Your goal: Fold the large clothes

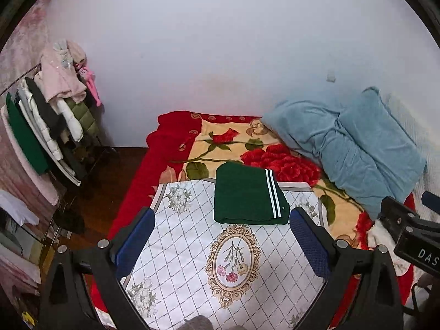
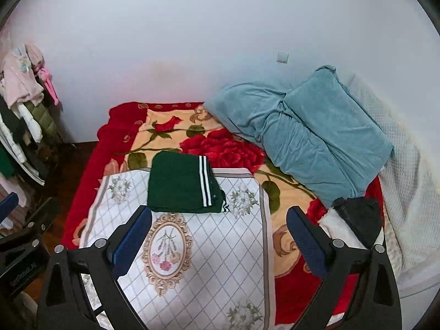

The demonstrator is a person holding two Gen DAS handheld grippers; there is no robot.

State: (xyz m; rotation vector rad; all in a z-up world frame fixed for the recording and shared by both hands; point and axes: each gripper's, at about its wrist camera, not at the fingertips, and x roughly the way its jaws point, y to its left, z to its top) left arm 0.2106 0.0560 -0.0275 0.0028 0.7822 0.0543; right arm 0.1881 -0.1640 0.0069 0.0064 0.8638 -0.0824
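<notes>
A dark green garment (image 1: 247, 195) with white stripes along one edge lies folded into a neat rectangle on a white quilted mat (image 1: 178, 247) spread over the bed. In the right wrist view the same green garment (image 2: 181, 184) rests at the far end of the mat (image 2: 225, 247). My left gripper (image 1: 222, 238) hangs high above the mat, open, with nothing between its blue pads. My right gripper (image 2: 218, 238) is likewise open and empty, well above the bed and short of the garment.
A red floral blanket (image 2: 228, 145) covers the bed. Blue bedding (image 2: 310, 134) is piled at the far right by the wall. A black and white garment (image 2: 354, 220) lies at the right. A loaded clothes rack (image 1: 52, 121) stands on the wooden floor (image 1: 110, 181) at the left.
</notes>
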